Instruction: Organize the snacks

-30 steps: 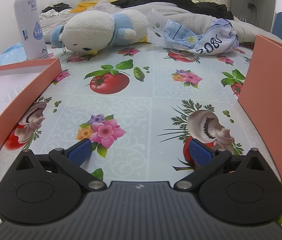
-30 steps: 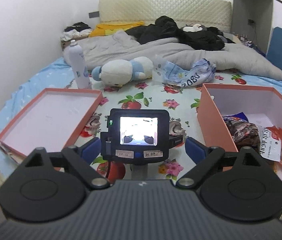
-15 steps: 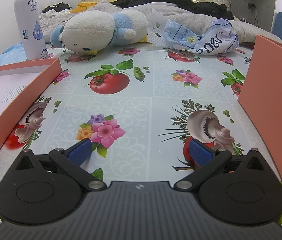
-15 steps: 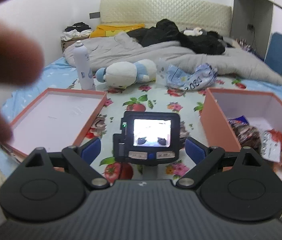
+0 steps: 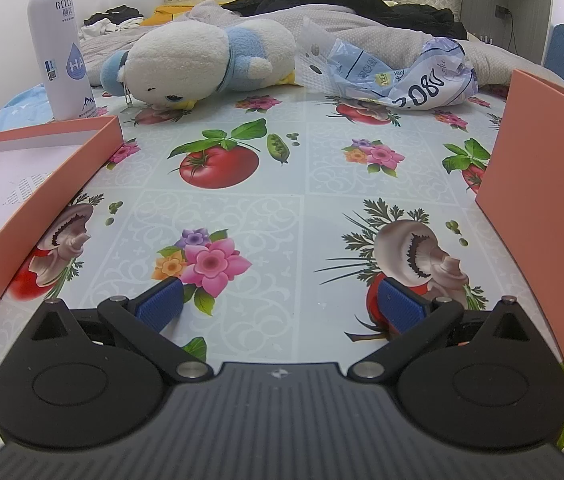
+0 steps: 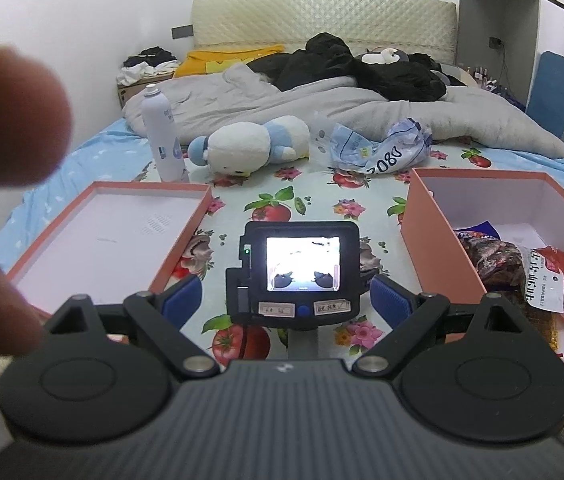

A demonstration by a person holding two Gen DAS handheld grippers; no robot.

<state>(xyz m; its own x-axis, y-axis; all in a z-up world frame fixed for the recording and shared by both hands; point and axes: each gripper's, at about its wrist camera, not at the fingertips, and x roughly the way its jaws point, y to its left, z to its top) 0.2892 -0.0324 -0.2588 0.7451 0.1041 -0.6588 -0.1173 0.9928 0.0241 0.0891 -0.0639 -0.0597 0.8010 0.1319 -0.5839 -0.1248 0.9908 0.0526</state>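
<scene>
In the right wrist view, an orange box (image 6: 433, 236) stands at the right with several snack packets inside: a dark patterned one (image 6: 493, 260), a red-and-white one (image 6: 549, 280) and a blue edge behind them. My right gripper (image 6: 287, 300) is open and holds nothing. Just ahead of it is the screen unit (image 6: 301, 272) on the back of the left gripper. My left gripper (image 5: 282, 308) rests low over the flowered tablecloth (image 5: 222, 208), open and empty, between the box wall (image 5: 541, 200) and the orange lid (image 5: 42, 168).
The shallow orange lid (image 6: 110, 240) lies at the left. A plush toy (image 5: 202, 64), a white spray bottle (image 5: 62, 48) and a crumpled plastic bag (image 5: 401, 80) lie at the table's far edge, with a bed behind. A person's blurred fingers (image 6: 10, 112) are close to the right lens.
A person's fingers have come in at the left of the right wrist view, and that view has shifted slightly. The left gripper's view is unchanged.
</scene>
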